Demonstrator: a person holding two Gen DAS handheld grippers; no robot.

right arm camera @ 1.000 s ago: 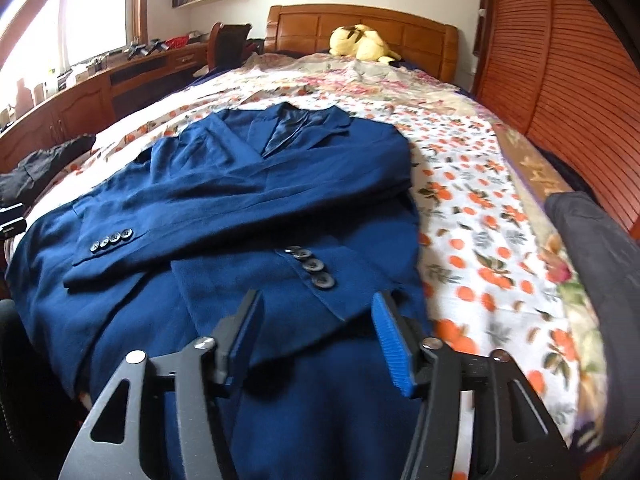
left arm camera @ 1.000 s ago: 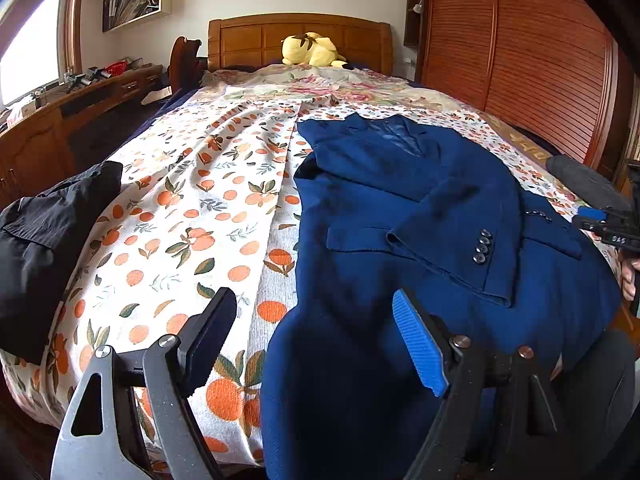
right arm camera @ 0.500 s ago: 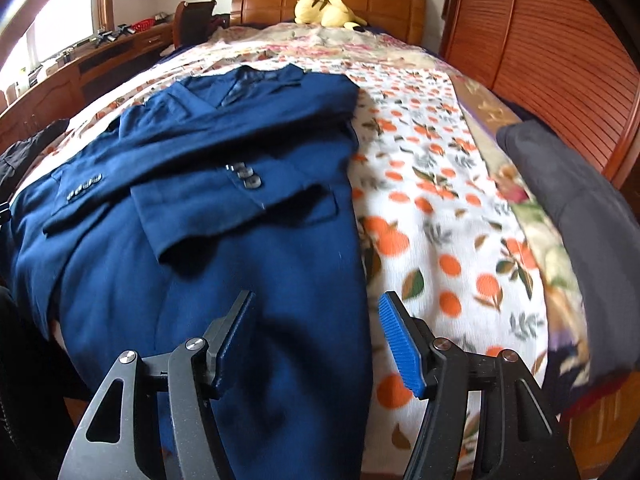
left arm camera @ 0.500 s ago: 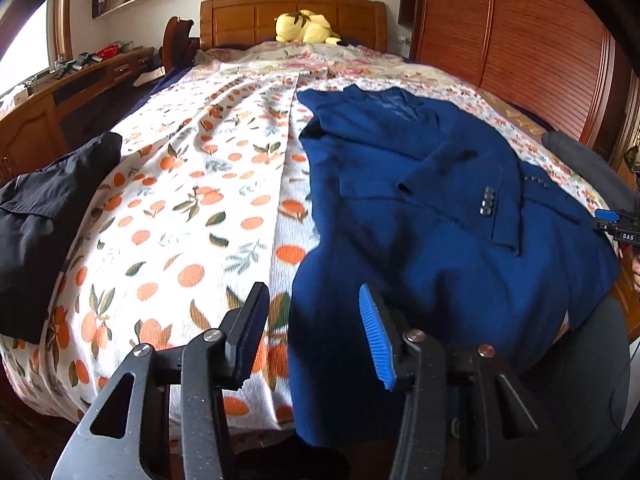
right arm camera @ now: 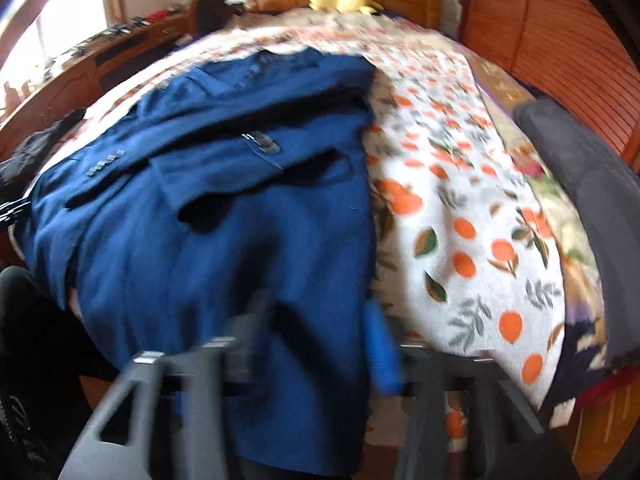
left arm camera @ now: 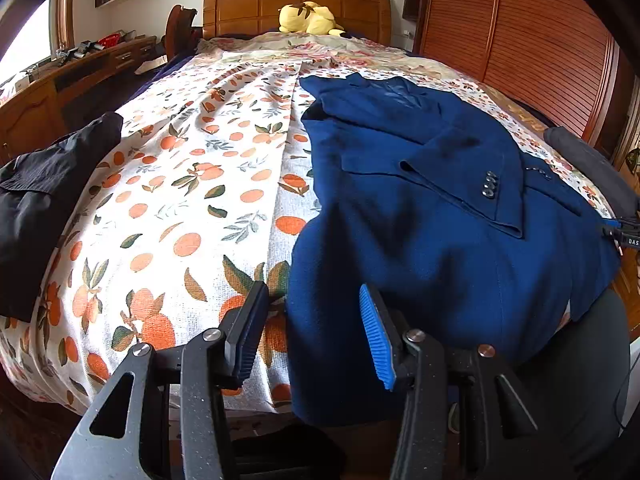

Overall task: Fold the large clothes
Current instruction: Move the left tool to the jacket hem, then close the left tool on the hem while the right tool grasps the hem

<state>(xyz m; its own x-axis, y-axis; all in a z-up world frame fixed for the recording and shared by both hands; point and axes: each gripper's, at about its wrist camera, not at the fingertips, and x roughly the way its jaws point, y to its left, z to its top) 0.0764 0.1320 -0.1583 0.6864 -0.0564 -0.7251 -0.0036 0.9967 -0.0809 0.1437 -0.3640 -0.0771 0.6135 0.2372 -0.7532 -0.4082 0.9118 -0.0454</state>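
while the blue blazer [left arm camera: 440, 216] lies face up on the orange-print bedspread [left arm camera: 192, 200], its hem hangs over the foot edge of the bed, toward both cameras. both sleeves are folded across the chest, cuffs with dark buttons [left arm camera: 490, 186] on top. collar points to the wooden headboard [left arm camera: 296, 6].

left gripper [left arm camera: 310, 330]: jaws partly spread, straddling the blazer's left hem corner where it drops off the bed. the blue ribbed pad [left arm camera: 376, 336] sits over the blue cloth, the dark pad [left arm camera: 248, 328] sits over the bedspread just beside the blazer edge. gap shows on both sides of the cloth, so pads are not pressing it.

right gripper [right arm camera: 316, 340]: frame is motion blurred. jaws are closing, blazer's right hem corner between them. the blue pad [right arm camera: 382, 344] is at the blazer's right edge, the dark finger [right arm camera: 248, 332] is over the blue cloth. cannot tell from the blur whether the pads are touching the fabric.

in the left wrist view the right gripper's tip pokes in at the far right edge, next to the blazer's other side.

other stuff: black garment [left arm camera: 44, 200] on the left side of the bed, well apart from the blazer. dark grey garment [right arm camera: 588, 200] along the right side of the bed, near the slatted wooden wardrobe [left arm camera: 540, 48]. yellow plush toy [left arm camera: 310, 18] at the headboard. wooden desk [left arm camera: 80, 80] along the left wall with small clutter on top.
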